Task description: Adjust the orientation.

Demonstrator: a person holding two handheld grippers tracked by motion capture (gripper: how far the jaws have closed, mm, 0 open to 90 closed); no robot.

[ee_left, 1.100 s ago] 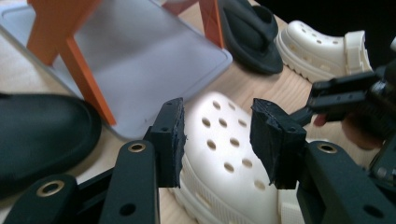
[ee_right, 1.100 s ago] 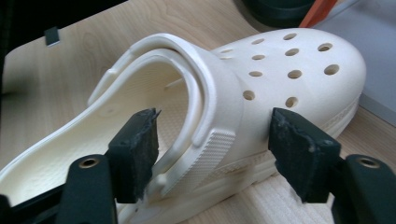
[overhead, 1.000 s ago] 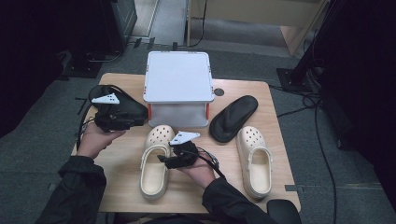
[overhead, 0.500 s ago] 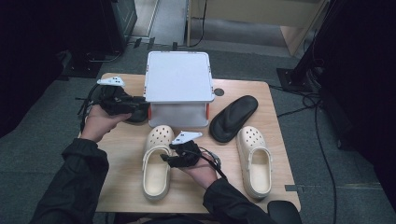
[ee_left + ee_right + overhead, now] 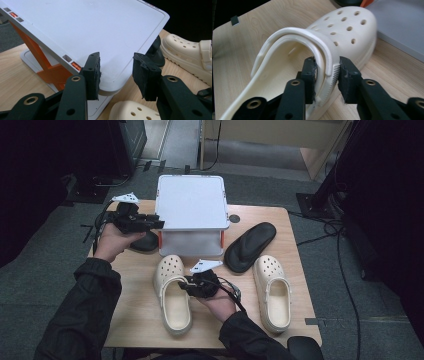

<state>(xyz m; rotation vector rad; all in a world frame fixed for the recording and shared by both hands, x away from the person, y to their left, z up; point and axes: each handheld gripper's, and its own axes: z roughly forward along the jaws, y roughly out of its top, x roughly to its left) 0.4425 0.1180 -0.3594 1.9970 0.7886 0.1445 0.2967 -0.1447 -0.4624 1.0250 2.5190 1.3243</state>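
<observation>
Jaws of my right gripper [image 5: 327, 75] are closing on the side wall of the cream clog [image 5: 173, 290] at six o'clock on the surface [image 5: 135, 285], readying a lift, while my left gripper [image 5: 117, 75] is hovering half-open by the white box [image 5: 191, 215].

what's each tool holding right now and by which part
The right tool grips the cream clog by its side wall and strap. The left tool holds nothing.
</observation>
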